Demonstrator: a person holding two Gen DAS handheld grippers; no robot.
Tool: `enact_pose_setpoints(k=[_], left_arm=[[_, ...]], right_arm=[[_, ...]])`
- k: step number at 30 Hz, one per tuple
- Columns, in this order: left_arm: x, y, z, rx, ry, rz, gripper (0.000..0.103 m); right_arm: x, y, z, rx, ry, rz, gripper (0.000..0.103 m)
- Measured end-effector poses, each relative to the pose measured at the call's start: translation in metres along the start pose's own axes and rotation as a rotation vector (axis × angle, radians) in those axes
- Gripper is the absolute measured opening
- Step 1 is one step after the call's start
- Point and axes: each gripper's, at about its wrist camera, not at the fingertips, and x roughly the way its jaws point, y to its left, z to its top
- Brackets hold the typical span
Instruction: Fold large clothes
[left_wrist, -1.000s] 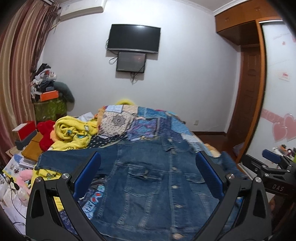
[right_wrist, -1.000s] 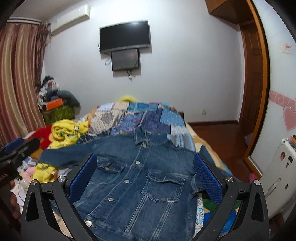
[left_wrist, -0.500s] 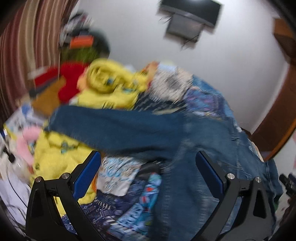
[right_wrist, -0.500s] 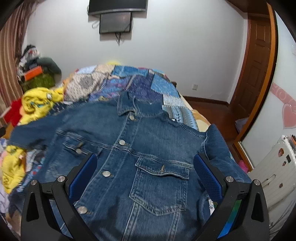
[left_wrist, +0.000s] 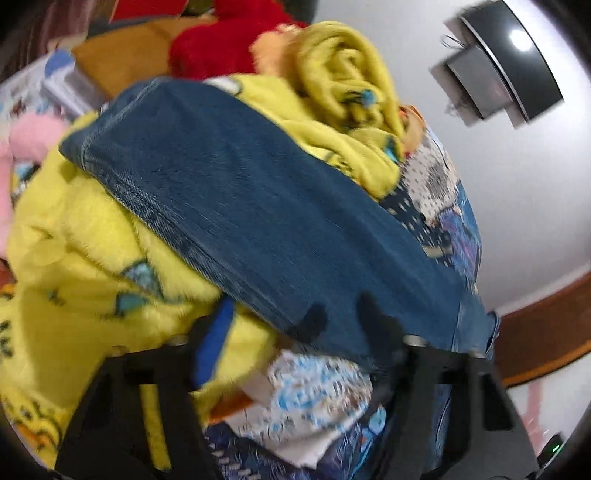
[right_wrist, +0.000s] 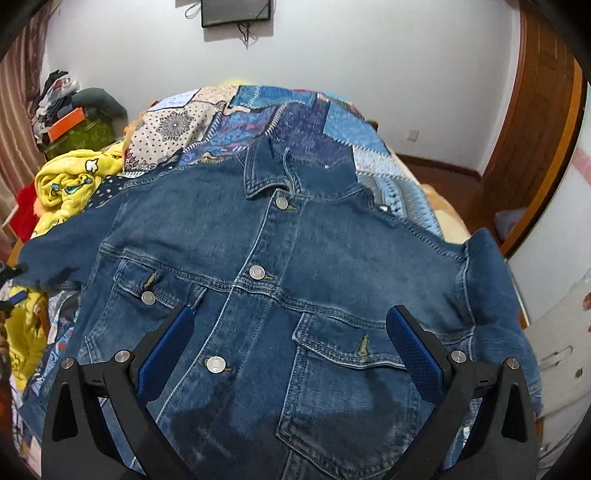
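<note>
left wrist view: denim jacket (right_wrist: 295, 280) sleeve (left_wrist: 258, 221) ran 10 to 4 o'clock, crossing the left gripper (left_wrist: 291, 328), jaws narrowed about it; right gripper (right_wrist: 291, 339) hovered wide over the chest.

Home bedroom, quilted bed (right_wrist: 332, 125), wall television (right_wrist: 236, 13), wooden door (right_wrist: 532, 110)

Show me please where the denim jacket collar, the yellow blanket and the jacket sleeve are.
denim jacket collar (right_wrist: 273, 173), right wrist view, left collar flap.
yellow blanket (right_wrist: 68, 186), right wrist view, bunched middle.
jacket sleeve (left_wrist: 236, 206), left wrist view, mid-sleeve.
</note>
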Motion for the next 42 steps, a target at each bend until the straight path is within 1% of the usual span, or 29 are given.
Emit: enact_pose_setpoints(k=[1,2,3,4,5,6,8,11,12,14,17,21,23,26,29,31,32,33,35,38,40,42], left_arm=[[0.004,0.003,0.002,-0.017,0.003,0.002,0.05],[0.008,0.006,0.004,-0.031,0.004,0.002,0.047],[0.011,0.008,0.006,-0.043,0.003,0.013,0.038],[0.013,0.008,0.008,-0.048,-0.001,0.022,0.033],[0.012,0.008,0.008,-0.047,-0.006,0.027,0.032],[0.009,0.004,0.008,-0.036,-0.018,0.042,0.028],[-0.001,-0.01,0.005,0.019,-0.053,0.088,0.023],[-0.023,-0.037,0.005,0.127,-0.128,0.147,0.01],[-0.033,-0.053,0.006,0.177,-0.163,0.167,0.01],[-0.048,-0.077,0.008,0.237,-0.208,0.179,0.01],[-0.07,-0.122,0.012,0.329,-0.275,0.154,0.008],[-0.093,-0.192,0.005,0.457,-0.342,0.08,0.006],[-0.097,-0.223,-0.002,0.51,-0.36,0.042,0.005],[-0.097,-0.275,-0.021,0.598,-0.362,-0.033,0.004],[-0.083,-0.328,-0.049,0.676,-0.32,-0.141,0.004],[-0.065,-0.36,-0.077,0.728,-0.253,-0.202,0.004],[-0.055,-0.372,-0.09,0.757,-0.214,-0.222,0.004],[-0.04,-0.386,-0.11,0.798,-0.166,-0.234,0.004],[-0.017,-0.401,-0.14,0.859,-0.088,-0.241,0.004],[0.027,-0.411,-0.19,0.935,0.068,-0.227,0.004],[0.059,-0.409,-0.223,0.986,0.176,-0.181,0.004],[0.082,-0.4,-0.25,1.032,0.255,-0.129,0.004]], right_arm=[[0.002,0.0,0.0,0.004,0.007,0.008,0.103],[0.003,-0.001,0.0,0.014,0.017,0.02,0.103],[0.003,-0.002,0.0,0.02,0.021,0.026,0.103],[0.004,-0.002,0.0,0.027,0.025,0.032,0.103],[0.003,-0.004,0.0,0.037,0.029,0.043,0.103],[0.003,-0.005,0.001,0.044,0.031,0.049,0.103],[0.001,-0.009,0.002,0.059,0.033,0.06,0.103],[-0.004,-0.015,0.003,0.087,0.033,0.076,0.103],[-0.005,-0.017,0.003,0.097,0.033,0.081,0.103],[-0.008,-0.023,0.004,0.123,0.035,0.098,0.103],[-0.014,-0.032,0.002,0.164,0.031,0.132,0.103],[-0.022,-0.043,-0.001,0.202,0.023,0.161,0.103],[-0.025,-0.047,-0.003,0.2,0.02,0.16,0.103],[-0.031,-0.052,-0.005,0.188,0.006,0.153,0.103],[-0.036,-0.059,-0.007,0.19,-0.008,0.151,0.103],[-0.038,-0.065,-0.008,0.189,-0.015,0.134,0.103],[-0.039,-0.068,-0.009,0.186,-0.019,0.119,0.103],[-0.04,-0.07,-0.01,0.183,-0.021,0.105,0.103],[-0.044,-0.075,-0.012,0.17,-0.033,0.077,0.103],[-0.047,-0.084,-0.014,0.158,-0.038,0.051,0.103],[-0.048,-0.089,-0.015,0.158,-0.035,0.046,0.103],[-0.049,-0.094,-0.017,0.156,-0.032,0.047,0.103]])
